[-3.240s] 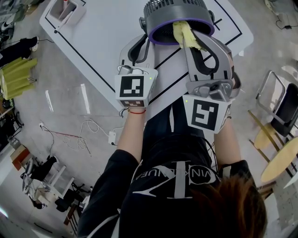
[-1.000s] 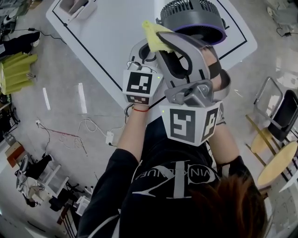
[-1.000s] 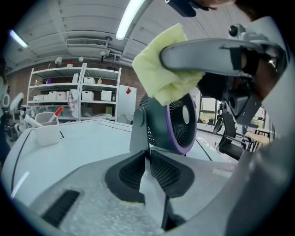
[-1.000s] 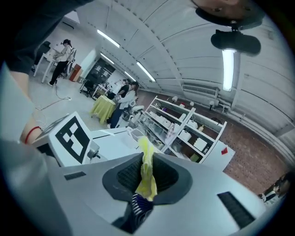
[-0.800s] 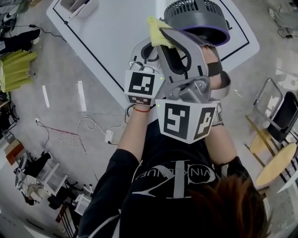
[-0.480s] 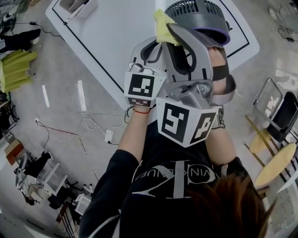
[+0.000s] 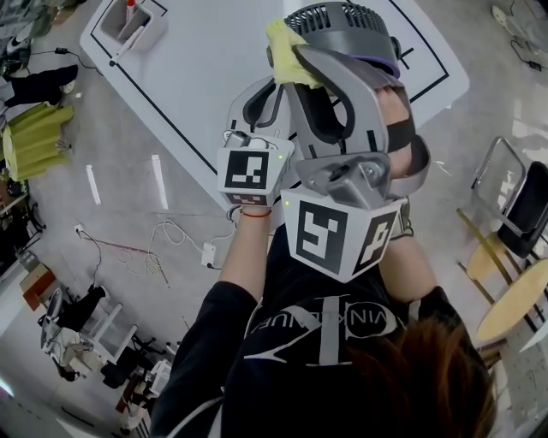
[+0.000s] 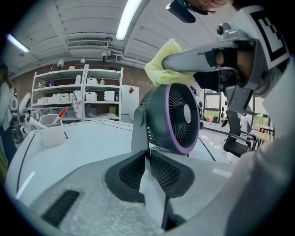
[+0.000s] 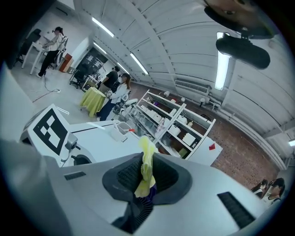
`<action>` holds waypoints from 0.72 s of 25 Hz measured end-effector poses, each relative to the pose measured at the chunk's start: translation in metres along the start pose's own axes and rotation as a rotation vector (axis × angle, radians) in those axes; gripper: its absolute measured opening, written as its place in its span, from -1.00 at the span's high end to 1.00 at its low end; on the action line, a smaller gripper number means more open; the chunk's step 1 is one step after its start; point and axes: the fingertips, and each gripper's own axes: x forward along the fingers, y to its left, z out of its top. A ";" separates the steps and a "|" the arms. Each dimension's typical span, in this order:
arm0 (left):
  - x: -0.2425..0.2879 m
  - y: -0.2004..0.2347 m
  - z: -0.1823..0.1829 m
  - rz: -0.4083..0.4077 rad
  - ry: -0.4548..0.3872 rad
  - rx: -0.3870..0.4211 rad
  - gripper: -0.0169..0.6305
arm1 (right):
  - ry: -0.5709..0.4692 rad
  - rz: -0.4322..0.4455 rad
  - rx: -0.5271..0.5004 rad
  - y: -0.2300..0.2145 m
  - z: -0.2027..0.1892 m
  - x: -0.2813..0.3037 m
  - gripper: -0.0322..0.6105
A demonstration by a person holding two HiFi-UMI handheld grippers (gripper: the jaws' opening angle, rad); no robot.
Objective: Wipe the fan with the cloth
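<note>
The dark grey fan (image 7: 342, 24) with a purple rim stands on the white table (image 7: 197, 77). My right gripper (image 7: 295, 62) is shut on the yellow cloth (image 7: 282, 43) and presses it on the fan's upper left edge. In the right gripper view the cloth (image 9: 147, 173) sits between the pads, over the grille (image 9: 140, 207). My left gripper (image 7: 274, 90) sits low beside the fan, partly under the right one. In the left gripper view its jaws (image 8: 147, 154) meet on the fan's grey stand (image 8: 138, 124), with the cloth (image 8: 168, 60) above the fan (image 8: 177, 115).
A white bin (image 7: 128, 21) with a red-capped marker stands at the table's far left corner. Black lines run across the tabletop. Chairs (image 7: 514, 205) stand at the right, and cables (image 7: 163, 239) lie on the floor left of the table. Shelves (image 8: 78, 97) line the back wall.
The right gripper has carried the cloth from the front of the fan's rim round to its left side, then up onto the upper left edge. The left gripper has stayed in place.
</note>
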 end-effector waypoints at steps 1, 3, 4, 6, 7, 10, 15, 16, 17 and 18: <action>0.000 0.000 0.000 0.006 0.002 -0.001 0.79 | -0.006 0.001 0.007 -0.002 0.000 -0.001 0.77; -0.001 -0.001 -0.001 0.018 0.007 0.000 0.79 | -0.016 0.000 0.013 -0.007 -0.002 -0.005 0.77; 0.000 -0.002 -0.001 0.022 0.010 0.001 0.79 | -0.021 -0.002 0.016 -0.010 -0.004 -0.006 0.77; 0.001 -0.003 -0.001 0.032 0.013 -0.005 0.79 | -0.032 -0.004 0.027 -0.017 -0.008 -0.009 0.78; 0.003 -0.003 -0.001 0.035 0.013 -0.012 0.79 | -0.036 -0.006 0.036 -0.021 -0.010 -0.010 0.78; 0.006 -0.002 0.001 0.042 0.013 -0.032 0.80 | -0.053 -0.006 0.083 -0.032 -0.017 -0.012 0.78; 0.009 -0.001 0.000 0.043 0.025 -0.038 0.80 | -0.072 -0.011 0.148 -0.047 -0.029 -0.016 0.78; 0.009 -0.002 0.001 0.044 0.027 -0.035 0.80 | -0.078 -0.015 0.158 -0.050 -0.031 -0.017 0.78; 0.009 -0.002 0.001 0.045 0.028 -0.033 0.80 | -0.083 -0.019 0.165 -0.052 -0.032 -0.019 0.78; 0.009 -0.003 0.002 0.046 0.027 -0.032 0.80 | -0.085 -0.023 0.168 -0.055 -0.035 -0.020 0.78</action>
